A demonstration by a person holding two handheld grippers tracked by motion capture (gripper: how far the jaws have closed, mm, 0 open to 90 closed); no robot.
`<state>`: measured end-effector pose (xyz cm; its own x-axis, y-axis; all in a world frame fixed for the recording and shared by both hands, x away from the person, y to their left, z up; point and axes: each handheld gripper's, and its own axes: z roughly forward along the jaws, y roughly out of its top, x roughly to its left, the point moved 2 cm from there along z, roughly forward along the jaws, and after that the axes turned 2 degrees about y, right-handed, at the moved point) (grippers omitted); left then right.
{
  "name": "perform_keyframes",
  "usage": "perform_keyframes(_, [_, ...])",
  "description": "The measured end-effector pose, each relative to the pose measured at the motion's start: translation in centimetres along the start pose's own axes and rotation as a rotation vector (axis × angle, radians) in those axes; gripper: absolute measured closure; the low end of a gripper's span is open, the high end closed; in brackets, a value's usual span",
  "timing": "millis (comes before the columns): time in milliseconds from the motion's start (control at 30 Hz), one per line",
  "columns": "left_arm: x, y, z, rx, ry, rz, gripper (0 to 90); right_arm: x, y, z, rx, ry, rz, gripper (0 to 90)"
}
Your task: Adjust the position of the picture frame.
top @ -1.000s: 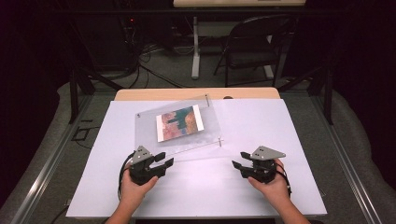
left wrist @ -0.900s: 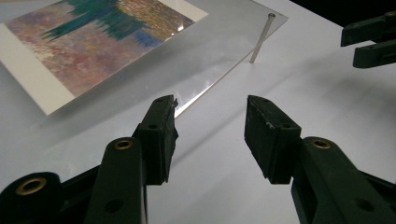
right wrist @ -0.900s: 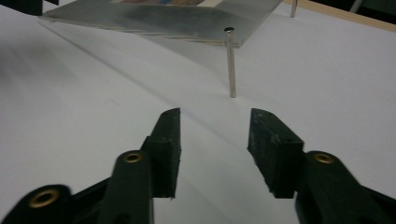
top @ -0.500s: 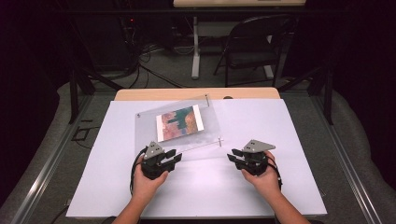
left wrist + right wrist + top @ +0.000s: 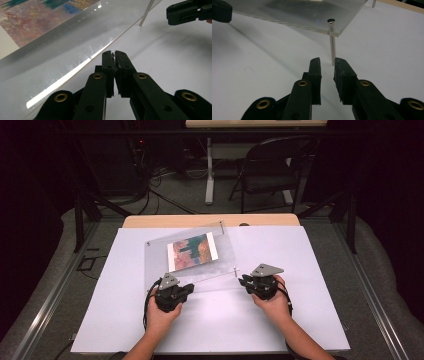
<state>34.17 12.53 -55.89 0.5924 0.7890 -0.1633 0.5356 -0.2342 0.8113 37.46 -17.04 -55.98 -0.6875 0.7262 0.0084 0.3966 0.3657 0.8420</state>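
You have been bringing both hands in toward the clear frame (image 5: 192,257), which is lying on the white table (image 5: 310,270). Your left gripper (image 5: 114,54) is sitting pressed closed at its near edge. Your right gripper (image 5: 327,62) is waiting narrowly parted before the corner post (image 5: 332,45).

A wooden table (image 5: 150,221) stands here, its tan edge showing along the far side. A white sheet (image 5: 300,270) covers nearly the whole top, smooth and flat. On that sheet sits a clear acrylic frame (image 5: 227,255), turned at a slight angle, with a colourful picture (image 5: 192,251) set in its middle. The frame stands raised on thin metal pegs; one peg (image 5: 332,45) at the near corner meets the white sheet upright.
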Motion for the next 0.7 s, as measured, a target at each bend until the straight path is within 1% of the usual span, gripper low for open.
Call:
perform_keyframes(67, [0.0, 0.0, 0.1, 0.003, 0.002, 0.003, 88.3, -0.3, 0.3, 0.5, -0.005, 0.0, 0.002, 75.3])
perform_keyframes(167, [-0.1, -0.1, 0.3, 0.02, 0.004, 0.018, 89.1, -0.5, 0.5, 1.2, 0.002, -0.003, -0.001, 74.6])
perform_keyframes(267, [0.0, -0.2, 0.4, 0.024, 0.007, 0.021, 89.6, -0.8, 0.5, 1.8, 0.013, -0.004, -0.001, 73.0])
perform_keyframes(367, [0.1, -0.3, 0.6, 0.036, 0.01, 0.018, 89.6, -1.0, 0.5, 2.3, 0.02, -0.003, -0.008, 72.9])
perform_keyframes(400, [0.1, -0.4, 0.7, 0.042, 0.022, 0.017, 89.7, -1.1, 0.5, 2.7, 0.028, -0.002, -0.011, 72.6])
perform_keyframes(467, [0.3, -0.5, 0.8, 0.045, 0.025, 0.015, 89.7, -1.2, 0.6, 3.2, 0.025, -0.002, -0.006, 72.1])
perform_keyframes(567, [0.4, -0.5, 0.8, 0.055, 0.041, 0.006, 89.7, -1.1, 0.7, 3.7, 0.031, -0.003, -0.006, 70.6])
perform_keyframes(600, [0.5, -0.5, 0.8, 0.06, 0.054, 0.007, 89.7, -1.1, 0.8, 3.8, 0.031, 0.0, -0.008, 70.0])
perform_keyframes(700, [0.7, -0.5, 0.9, 0.068, 0.056, -0.005, 89.7, -0.9, 0.9, 4.2, 0.035, 0.0, -0.01, 69.7])
